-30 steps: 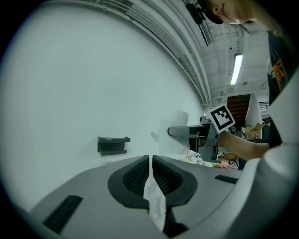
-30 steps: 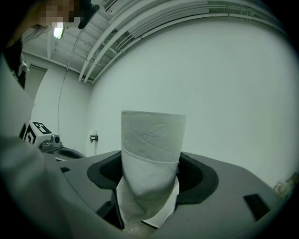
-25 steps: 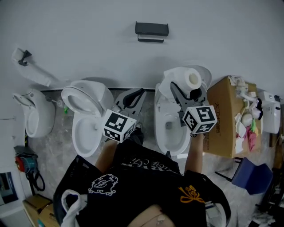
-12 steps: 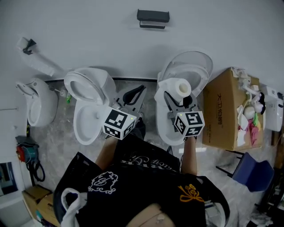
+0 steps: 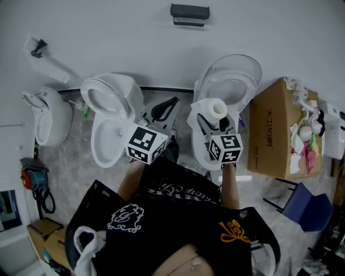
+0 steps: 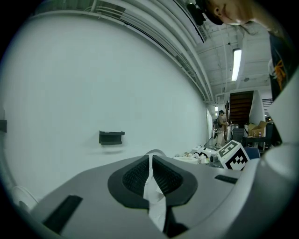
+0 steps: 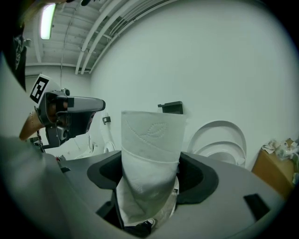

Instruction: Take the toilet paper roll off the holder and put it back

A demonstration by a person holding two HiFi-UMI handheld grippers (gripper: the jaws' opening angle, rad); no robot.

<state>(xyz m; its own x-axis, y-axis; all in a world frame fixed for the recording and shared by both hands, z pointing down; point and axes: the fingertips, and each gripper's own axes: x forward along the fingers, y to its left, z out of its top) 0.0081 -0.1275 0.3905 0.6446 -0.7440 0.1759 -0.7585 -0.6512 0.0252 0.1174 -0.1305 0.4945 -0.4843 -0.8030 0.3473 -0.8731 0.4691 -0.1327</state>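
The toilet paper roll (image 5: 214, 108) is clamped between the jaws of the right gripper (image 5: 215, 121), over the right toilet (image 5: 232, 81) and well apart from the dark holder (image 5: 190, 12) mounted on the white wall (image 5: 108, 38). The jaws of the left gripper (image 6: 150, 175) are closed together on a thin paper scrap (image 6: 153, 196). A second toilet (image 5: 110, 116) with its lid raised is seen to the left. A cardboard box (image 5: 277, 135) is stood beside the right toilet on the grey mottled floor (image 5: 70, 172), with a blue chair (image 5: 307, 213) near it.
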